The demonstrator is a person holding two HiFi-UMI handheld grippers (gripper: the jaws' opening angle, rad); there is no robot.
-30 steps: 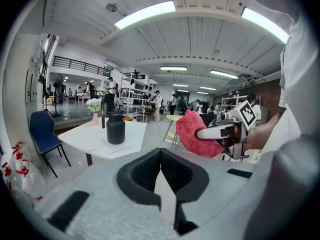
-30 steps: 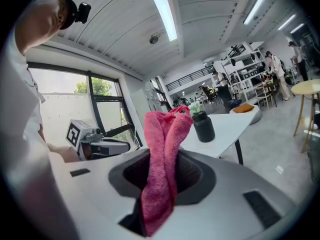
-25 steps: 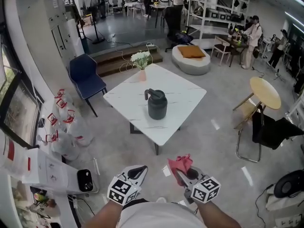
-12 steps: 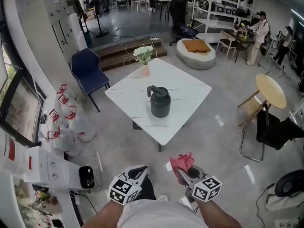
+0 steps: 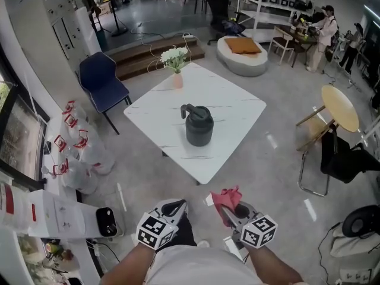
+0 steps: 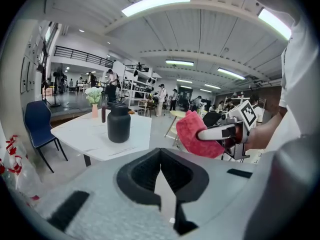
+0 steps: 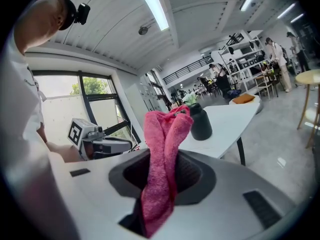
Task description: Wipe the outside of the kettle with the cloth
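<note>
- Kettle [image 5: 198, 126] is standing upright near the middle of the white table [image 5: 237, 108]. It has a dark body, w/ the handle pointing twd the table's far-left side.
- Cloth [image 5: 226, 197], pink-red, is sitting bunched in the right gripper [image 5: 230, 214], off the table and short of its near corner. It isn't touching the kettle.
- R jaws are clamping on the cloth, w/ folds sticking out past the tips.
- Left gripper [image 5: 173, 206] is hovering just beside the right one, also off the table on its near side. Its jaws are pressing together w/ nothing btwn them.
- Both grippers are pointing twd the table, over the grey floor.
- Vase of white flowers [image 5: 176, 64] is sitting at the table's far corner, well apart from the kettle.
- Blue chair [image 5: 101, 83] is standing off the table's left side.
</note>
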